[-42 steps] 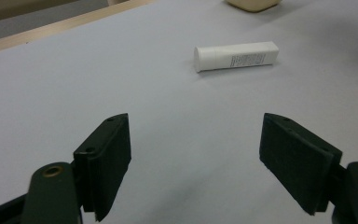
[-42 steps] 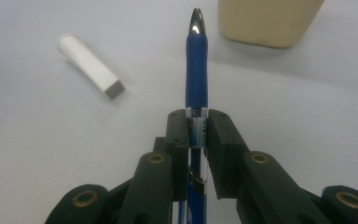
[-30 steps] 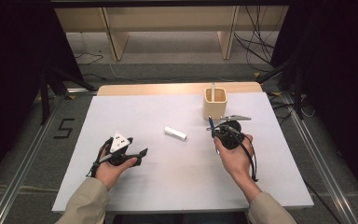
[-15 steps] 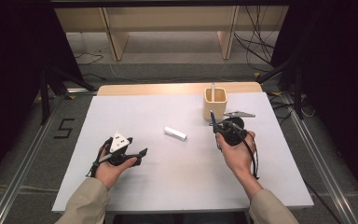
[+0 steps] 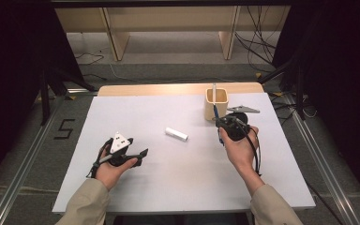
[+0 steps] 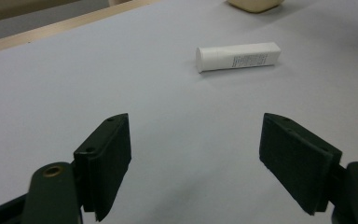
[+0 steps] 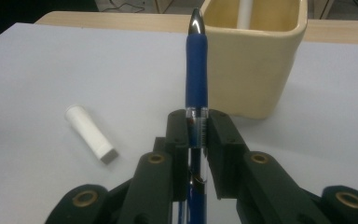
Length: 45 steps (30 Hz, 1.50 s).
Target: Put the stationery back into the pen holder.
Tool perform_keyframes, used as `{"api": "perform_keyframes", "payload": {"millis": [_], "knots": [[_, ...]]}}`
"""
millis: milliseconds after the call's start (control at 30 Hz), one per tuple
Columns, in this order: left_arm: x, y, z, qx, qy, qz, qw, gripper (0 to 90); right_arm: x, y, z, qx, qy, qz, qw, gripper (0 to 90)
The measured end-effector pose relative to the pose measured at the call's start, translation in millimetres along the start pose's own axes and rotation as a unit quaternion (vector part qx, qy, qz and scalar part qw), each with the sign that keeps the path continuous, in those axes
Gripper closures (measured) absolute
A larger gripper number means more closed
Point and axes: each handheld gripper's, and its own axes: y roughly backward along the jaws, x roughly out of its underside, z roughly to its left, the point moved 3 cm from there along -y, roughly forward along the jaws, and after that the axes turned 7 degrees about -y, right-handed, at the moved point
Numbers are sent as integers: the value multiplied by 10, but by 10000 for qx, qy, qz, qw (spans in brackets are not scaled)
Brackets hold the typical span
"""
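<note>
Carrying a blue pen (image 7: 196, 70) clenched upright between the right gripper (image 7: 196, 128) jaws, just short of the beige pen holder (image 7: 256, 65) ahead; next, lifting and lowering it in; left gripper (image 6: 196, 154) released, white tube (image 6: 237, 57) well ahead of its jaws on the desk (image 5: 168, 173)

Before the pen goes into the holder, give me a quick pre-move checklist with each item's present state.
1. Right gripper shut on the blue pen: ok.
2. Pen straight between the pads, tip pointing away from the gripper: ok.
3. Beige holder upright just beyond the pen: ok.
4. Room in the holder beside the white stick already inside: ok, opening looks mostly free.
5. White tube lying apart from the pen's path: ok.
6. Left gripper open, holding nothing, away from the holder: ok.
</note>
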Motion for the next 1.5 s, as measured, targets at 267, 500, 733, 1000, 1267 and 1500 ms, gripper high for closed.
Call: {"api": "perform_keyframes", "payload": {"millis": [267,500,733,1000,1267,1500], "knots": [[-1,2,-1,5,-5,-1,10000,249,-140,-12,-37,56,33,-178,9998,796],[-1,2,0,1,0,-4,10000,249,-234,-43,-109,77,-46,-244,9997,796],[2,0,5,-2,8,-3,10000,249,-323,-98,-162,58,-58,-329,9994,795],[3,1,12,-1,-6,7,10000,249,-434,-163,-216,64,-71,-422,9991,795],[3,-1,6,2,16,-2,10000,249,-608,-179,-225,-3,-35,-617,9981,795],[4,-1,13,4,10,6,10000,249,-717,-228,-235,40,-30,-718,9974,795]]}}
